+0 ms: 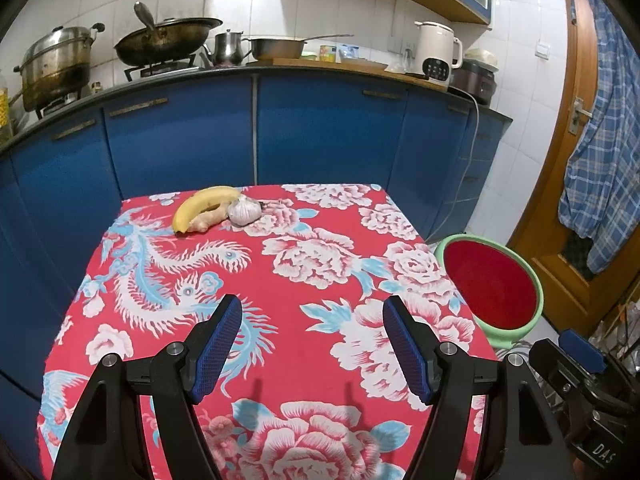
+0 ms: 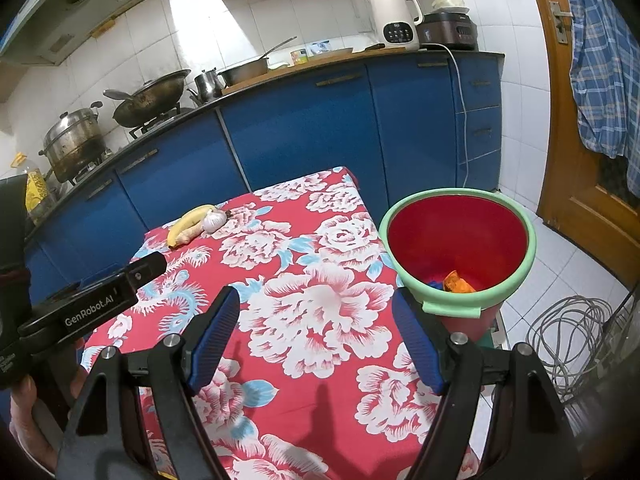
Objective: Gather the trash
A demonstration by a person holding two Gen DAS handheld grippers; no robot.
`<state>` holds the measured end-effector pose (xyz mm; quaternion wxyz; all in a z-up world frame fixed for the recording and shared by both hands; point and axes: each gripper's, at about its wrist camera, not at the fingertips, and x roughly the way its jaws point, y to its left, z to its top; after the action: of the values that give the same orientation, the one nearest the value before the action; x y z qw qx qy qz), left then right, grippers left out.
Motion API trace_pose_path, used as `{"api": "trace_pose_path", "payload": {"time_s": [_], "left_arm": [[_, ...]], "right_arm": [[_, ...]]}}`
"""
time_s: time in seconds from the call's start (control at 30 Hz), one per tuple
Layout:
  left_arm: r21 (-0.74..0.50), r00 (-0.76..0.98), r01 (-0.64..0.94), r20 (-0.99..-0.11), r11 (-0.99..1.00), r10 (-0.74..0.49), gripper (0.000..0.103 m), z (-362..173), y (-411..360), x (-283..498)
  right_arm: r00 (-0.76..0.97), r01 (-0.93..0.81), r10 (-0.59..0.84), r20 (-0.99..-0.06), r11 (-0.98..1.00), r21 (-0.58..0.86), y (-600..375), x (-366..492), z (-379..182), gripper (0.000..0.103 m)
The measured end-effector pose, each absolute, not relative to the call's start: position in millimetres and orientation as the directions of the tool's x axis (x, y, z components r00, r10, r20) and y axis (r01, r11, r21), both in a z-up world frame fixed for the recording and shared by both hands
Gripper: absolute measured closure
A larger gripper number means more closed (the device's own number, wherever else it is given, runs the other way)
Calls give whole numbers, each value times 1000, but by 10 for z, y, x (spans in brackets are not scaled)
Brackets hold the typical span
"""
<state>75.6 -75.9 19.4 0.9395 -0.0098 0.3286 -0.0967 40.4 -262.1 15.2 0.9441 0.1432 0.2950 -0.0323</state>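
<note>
A red bin with a green rim (image 2: pixel 458 246) stands on the floor off the table's right edge; orange and blue trash (image 2: pixel 456 282) lies at its bottom. It also shows in the left wrist view (image 1: pixel 490 284). My left gripper (image 1: pixel 312 346) is open and empty above the red flowered tablecloth (image 1: pixel 304 264). My right gripper (image 2: pixel 316 340) is open and empty above the cloth near the bin. A banana (image 1: pixel 204 206), a ginger piece (image 1: pixel 206 219) and a garlic bulb (image 1: pixel 244 211) lie together at the table's far left.
Blue cabinets (image 1: pixel 320 128) with a counter run behind the table, holding pots, a wok (image 1: pixel 168 40) and a white kettle (image 1: pixel 436 54). A wooden door (image 2: pixel 568 128) with a plaid cloth is at the right. Coiled grey cable (image 2: pixel 568 332) lies on the tiled floor.
</note>
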Motion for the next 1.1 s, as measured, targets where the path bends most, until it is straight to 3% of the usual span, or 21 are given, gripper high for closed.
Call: {"api": "trace_pose_path", "payload": {"time_s": [1.1], "left_arm": [[-87, 776, 181, -599, 980, -197, 29, 275, -747, 655]], "right_arm": [[828, 142, 23, -560, 958, 250, -2589, 380, 191, 25]]}}
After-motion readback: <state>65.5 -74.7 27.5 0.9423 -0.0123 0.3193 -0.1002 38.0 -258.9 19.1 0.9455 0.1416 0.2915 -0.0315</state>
